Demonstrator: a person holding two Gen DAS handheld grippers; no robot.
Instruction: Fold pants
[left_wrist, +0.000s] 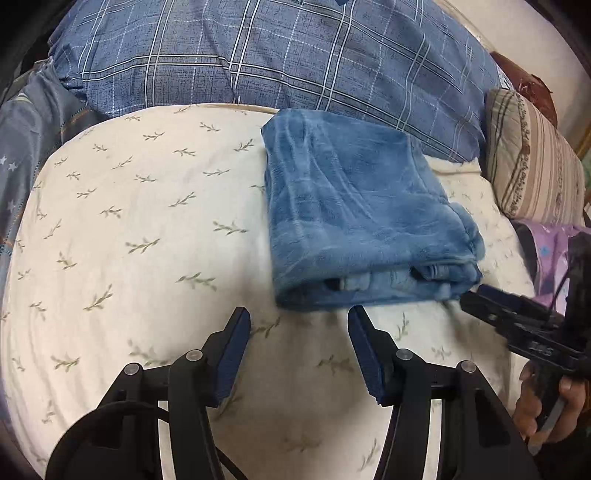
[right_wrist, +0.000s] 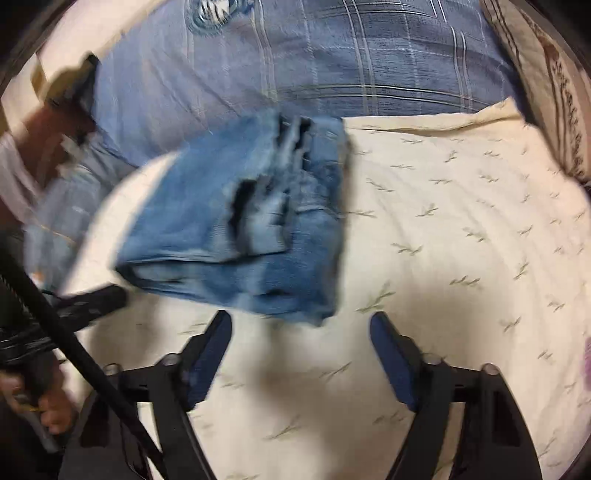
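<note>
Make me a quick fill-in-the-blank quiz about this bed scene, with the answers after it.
1. The folded pants are the colour ____.
2. The pants lie on a cream sheet printed with small ____.
3. Nothing sits between the fingers of the left gripper, so its jaws are ____.
4. The blue quilt behind the pants has a ____ pattern.

Missing words: blue; leaves; open; plaid

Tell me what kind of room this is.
Most likely a bedroom. The folded pants lie on a bed with a leaf-print sheet, a plaid quilt behind and a striped pillow beside it.
</note>
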